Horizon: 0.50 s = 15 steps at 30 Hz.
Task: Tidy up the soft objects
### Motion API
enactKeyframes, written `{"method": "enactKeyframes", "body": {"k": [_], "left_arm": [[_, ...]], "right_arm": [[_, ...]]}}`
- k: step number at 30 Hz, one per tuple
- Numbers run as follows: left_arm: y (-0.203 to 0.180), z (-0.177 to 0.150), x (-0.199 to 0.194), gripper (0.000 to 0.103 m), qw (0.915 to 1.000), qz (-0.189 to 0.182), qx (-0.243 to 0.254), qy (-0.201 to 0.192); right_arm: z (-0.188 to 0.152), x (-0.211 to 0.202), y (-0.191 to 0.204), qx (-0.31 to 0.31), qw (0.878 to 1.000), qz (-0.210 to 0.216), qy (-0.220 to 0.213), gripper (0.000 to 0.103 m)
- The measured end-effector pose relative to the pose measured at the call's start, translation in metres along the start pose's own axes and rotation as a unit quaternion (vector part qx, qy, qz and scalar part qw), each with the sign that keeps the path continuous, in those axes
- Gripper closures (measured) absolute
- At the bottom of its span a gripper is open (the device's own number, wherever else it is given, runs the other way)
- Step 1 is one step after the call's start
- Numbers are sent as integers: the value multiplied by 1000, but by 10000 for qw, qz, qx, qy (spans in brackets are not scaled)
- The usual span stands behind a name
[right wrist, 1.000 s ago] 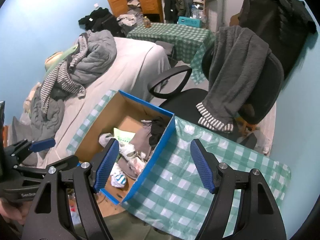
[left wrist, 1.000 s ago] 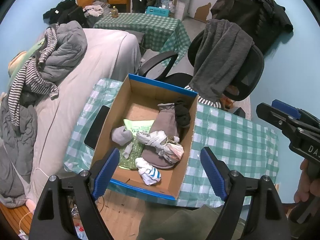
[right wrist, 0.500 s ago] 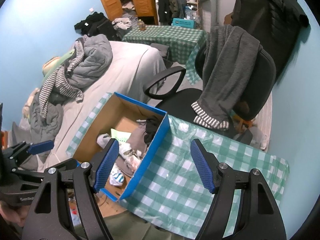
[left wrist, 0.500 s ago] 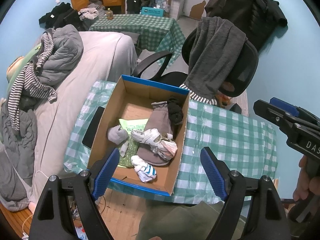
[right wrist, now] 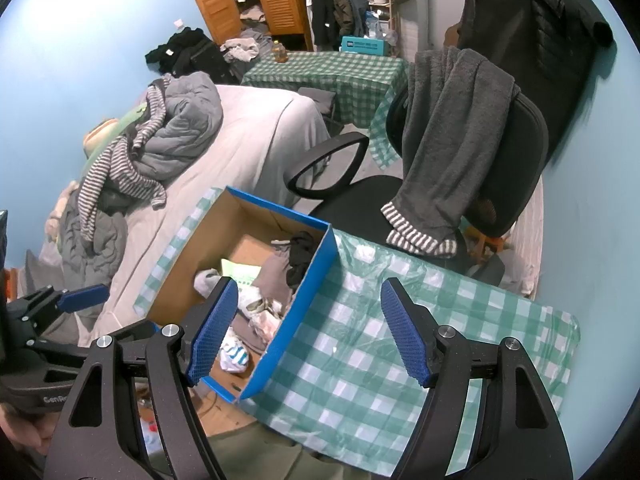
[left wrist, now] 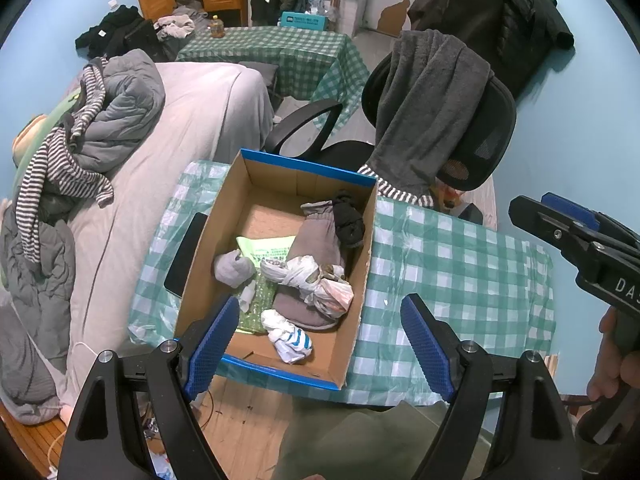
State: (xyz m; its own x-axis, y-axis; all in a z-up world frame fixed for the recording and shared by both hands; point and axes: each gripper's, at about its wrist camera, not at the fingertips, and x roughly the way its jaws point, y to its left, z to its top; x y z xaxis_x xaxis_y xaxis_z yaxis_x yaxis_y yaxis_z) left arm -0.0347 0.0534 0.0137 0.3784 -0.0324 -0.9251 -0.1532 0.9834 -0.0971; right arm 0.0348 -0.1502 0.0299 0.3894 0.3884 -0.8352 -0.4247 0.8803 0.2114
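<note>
A blue-edged cardboard box (left wrist: 256, 176) stands on the green checked table (left wrist: 460, 264). It holds soft things: a grey slipper (left wrist: 316, 240), a black sock (left wrist: 349, 220), a grey sock (left wrist: 232, 268), knotted plastic bags (left wrist: 308, 276), a white and blue sock (left wrist: 290, 340) and a green packet (left wrist: 264, 248). My left gripper (left wrist: 320, 344) is open and empty, high above the box's near end. My right gripper (right wrist: 308, 332) is open and empty above the box's right wall (right wrist: 296, 312); it also shows in the left wrist view (left wrist: 560, 224).
A dark tablet (left wrist: 186, 254) lies left of the box. A black office chair (left wrist: 472, 132) with a grey towel (left wrist: 424, 112) stands behind the table. A bed (left wrist: 192, 120) with piled clothes is on the left. A second checked table (left wrist: 288, 52) stands farther back.
Both grippers have pulled back and up from the table, so the box looks smaller and farther. Both stayed open. The things in the box have not moved.
</note>
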Motion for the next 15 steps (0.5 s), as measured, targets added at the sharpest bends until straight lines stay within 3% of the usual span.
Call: {"method": "enactKeyframes", "body": {"k": [15], "left_arm": [[-2,0,0,19,10000,-11,9,21]], "right_arm": [[0,-1,-1,9,10000,17,25,30]]}}
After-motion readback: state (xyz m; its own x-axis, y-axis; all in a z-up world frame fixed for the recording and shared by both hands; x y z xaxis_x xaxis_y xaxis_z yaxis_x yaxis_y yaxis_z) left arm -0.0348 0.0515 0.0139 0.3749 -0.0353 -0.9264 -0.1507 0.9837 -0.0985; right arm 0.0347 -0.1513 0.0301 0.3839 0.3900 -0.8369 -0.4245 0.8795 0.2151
